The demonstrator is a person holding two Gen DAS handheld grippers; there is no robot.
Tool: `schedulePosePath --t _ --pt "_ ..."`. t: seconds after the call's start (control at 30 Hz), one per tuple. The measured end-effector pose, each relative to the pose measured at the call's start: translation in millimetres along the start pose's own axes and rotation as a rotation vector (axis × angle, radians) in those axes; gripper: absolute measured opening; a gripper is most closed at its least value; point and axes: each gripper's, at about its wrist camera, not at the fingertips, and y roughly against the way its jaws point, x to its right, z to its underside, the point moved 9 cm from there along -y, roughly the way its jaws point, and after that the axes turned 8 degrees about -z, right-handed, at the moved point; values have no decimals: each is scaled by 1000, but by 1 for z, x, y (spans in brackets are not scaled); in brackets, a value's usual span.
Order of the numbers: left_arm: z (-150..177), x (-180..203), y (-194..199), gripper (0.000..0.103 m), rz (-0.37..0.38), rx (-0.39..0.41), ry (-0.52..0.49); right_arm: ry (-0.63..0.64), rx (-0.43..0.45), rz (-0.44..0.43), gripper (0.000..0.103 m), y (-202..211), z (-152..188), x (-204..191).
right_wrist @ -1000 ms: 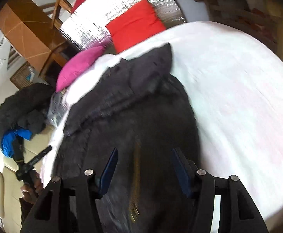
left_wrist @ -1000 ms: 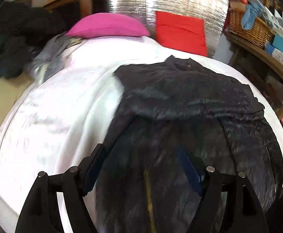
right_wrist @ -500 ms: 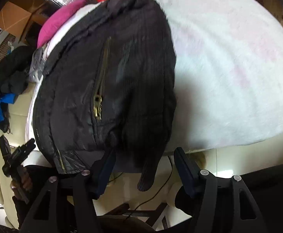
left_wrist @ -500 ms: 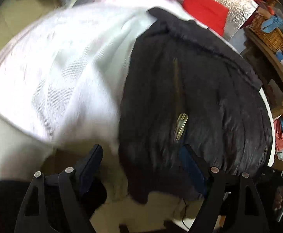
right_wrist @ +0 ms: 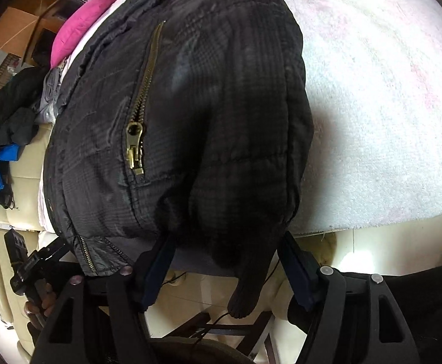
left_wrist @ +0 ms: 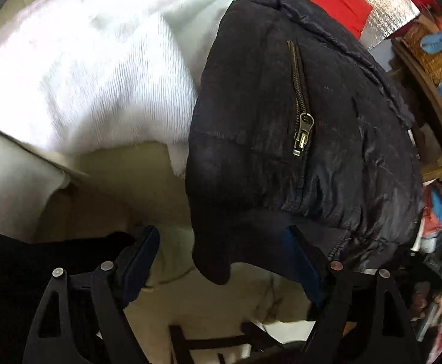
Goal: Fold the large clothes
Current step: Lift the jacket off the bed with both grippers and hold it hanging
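Left gripper spread wide, gripping nothing, at the jacket hem's corner. Right gripper opening around the hanging cuff, pads not pressing. Jacket draped over the white blanket, hem past its edge. Best to pinch both hem corners evenly before lifting. Sleeves' lie and collar mostly hidden.

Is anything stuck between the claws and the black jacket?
No, nothing visible blocks them. The black jacket hangs over the edge of the white blanket. Its dangling hem sits right between the opening fingers of the right claw, and the left claw frames the other corner.
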Motion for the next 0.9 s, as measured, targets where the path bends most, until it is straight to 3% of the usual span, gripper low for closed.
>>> schedulePosePath --t 0.2,0.27,0.6,0.9 --pt "-6 12 21 84 -213 157 -148 28 8 37 73 1 4 -6" --pt "-7 19 25 84 -252 188 -193 29 11 40 73 0 5 -11" --pt "-5 35 33 84 -287 244 -271 60 25 76 73 -1 8 -31" --pt "-7 27 33 84 -290 248 -277 137 28 136 56 -4 17 -55"
